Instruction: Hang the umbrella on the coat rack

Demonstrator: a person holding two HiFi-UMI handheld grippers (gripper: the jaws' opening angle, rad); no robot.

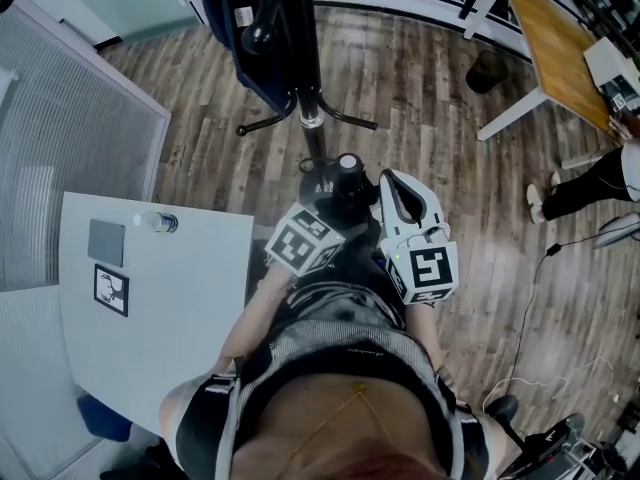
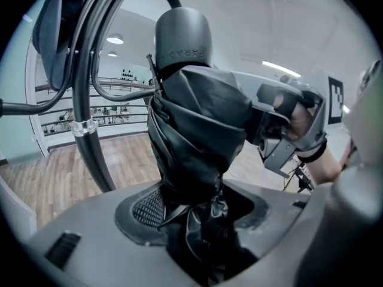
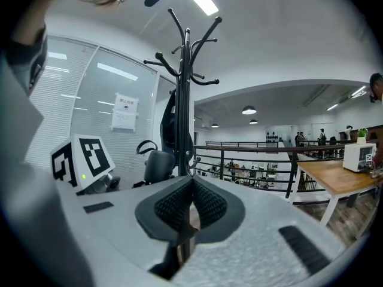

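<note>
In the head view, the person stands over a wooden floor (image 1: 440, 118), and the coat rack (image 1: 300, 58) rises just in front, with its base legs spread on the floor. The left gripper (image 1: 322, 208) and the right gripper (image 1: 390, 181) are side by side, close before the body, and both point toward the pole of the rack. The folded black umbrella (image 1: 345, 180) is at the tip of the left gripper, in the air near the pole and above the floor. A white worktop (image 1: 190, 328) is at the left; a marker card (image 1: 111, 290) lies near its left edge. In the left gripper view, the fingers (image 2: 148, 208) are clenched on the umbrella (image 2: 200, 130), which stands upright between them with its grey rounded end on top. The curved black tubes of the coat rack (image 2: 90, 100) are at the left, apart from the umbrella, and the right gripper (image 2: 287, 121) is just beside the umbrella at the right. In the right gripper view, the ribbed fingers (image 3: 209, 205) of the right gripper (image 3: 191, 203) are pressed together and grasp nothing. Behind them the coat rack (image 3: 185, 82) stands upright with its hooks at the top, and the grey end of the umbrella (image 3: 157, 166) shows beside the pole.
</note>
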